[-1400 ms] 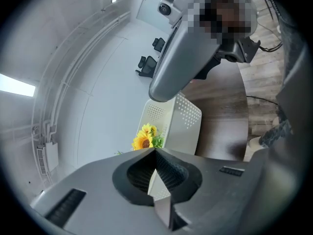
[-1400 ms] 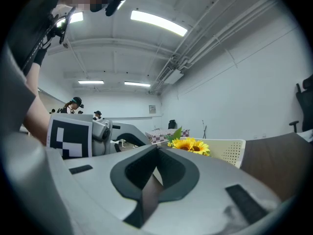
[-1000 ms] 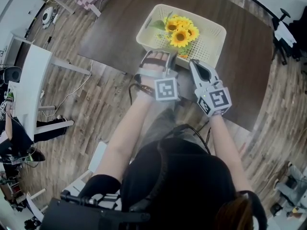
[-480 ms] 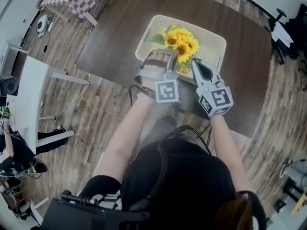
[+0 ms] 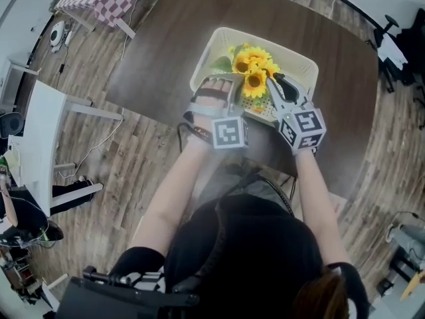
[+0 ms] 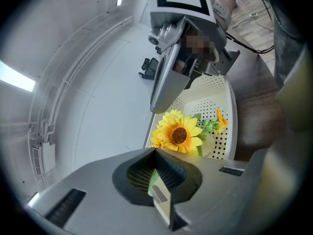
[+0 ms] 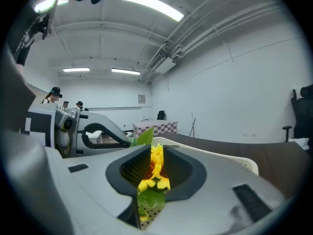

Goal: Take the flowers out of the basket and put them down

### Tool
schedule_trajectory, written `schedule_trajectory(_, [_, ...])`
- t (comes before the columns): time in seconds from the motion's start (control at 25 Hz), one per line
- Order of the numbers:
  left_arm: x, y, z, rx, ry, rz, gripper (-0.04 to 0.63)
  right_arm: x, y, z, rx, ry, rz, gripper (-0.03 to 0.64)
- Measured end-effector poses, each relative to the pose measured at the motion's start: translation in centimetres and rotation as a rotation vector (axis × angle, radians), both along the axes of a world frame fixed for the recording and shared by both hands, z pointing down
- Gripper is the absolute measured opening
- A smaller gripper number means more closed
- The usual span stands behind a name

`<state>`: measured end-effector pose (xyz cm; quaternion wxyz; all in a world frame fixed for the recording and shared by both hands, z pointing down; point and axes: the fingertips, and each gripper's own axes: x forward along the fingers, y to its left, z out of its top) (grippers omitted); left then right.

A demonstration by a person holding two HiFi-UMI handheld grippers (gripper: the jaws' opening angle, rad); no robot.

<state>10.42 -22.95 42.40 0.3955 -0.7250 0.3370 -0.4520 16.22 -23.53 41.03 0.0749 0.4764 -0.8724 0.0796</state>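
Inside basket (image 5: 302,64), toward its near side, flowers (image 5: 254,68) sat, not yet lifted out. At basket's near rim, left hand-held gripper (image 6: 157,179) was clenched, thin green sliver, seemingly leaf, pinched between jaws; likely to steady bunch. Beside it over same rim, right hand-held gripper (image 7: 149,173) had jaws opening, petals and leaf showing in gap, not pressed; probably readying hold on stems. Basket stood on dark tabletop (image 5: 166,38).

Sunflowers (image 5: 254,68) are coloured yellow with brown centres, the hole-dotted basket (image 5: 302,68) cream, the table (image 5: 166,38) under it dark brown.
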Motion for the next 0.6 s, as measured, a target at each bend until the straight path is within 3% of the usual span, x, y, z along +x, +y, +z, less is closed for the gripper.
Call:
schedule_trajectory(0.2, [-0.6, -0.4, 0.7, -0.015, -0.013, -0.059, 0.002, 2.3, -3.1, 1.8, -0.104, 0.022, 0.079, 0.083])
schedule_trajectory(0.28, [-0.9, -0.5, 1.1, -0.027, -0.015, -0.093, 0.003, 2.6, -4.0, 2.5, -0.154, 0.021, 0.059, 0.117])
schedule_trajectory(0.44, [-1.2, -1.2, 0.5, -0.015, -0.004, -0.166, 0.003, 2.4, -5.1, 3.5, -0.227, 0.012, 0.002, 0.118])
schedule_trajectory(0.48, [-1.4, -1.3, 0.5, -0.026, -0.005, -0.179, 0.018, 2.3, -5.2, 3.7, -0.247, 0.006, -0.006, 0.120])
schedule_trajectory(0.52, [-1.5, -1.4, 0.6, -0.039, -0.005, -0.190, 0.088, 2.1, -5.4, 3.9, -0.270, -0.004, -0.016, 0.120])
schedule_trajectory(0.6, [-1.6, -1.8, 0.7, -0.058, -0.009, -0.205, 0.109, 1.5, -5.6, 4.2, -0.307, -0.015, -0.035, 0.146])
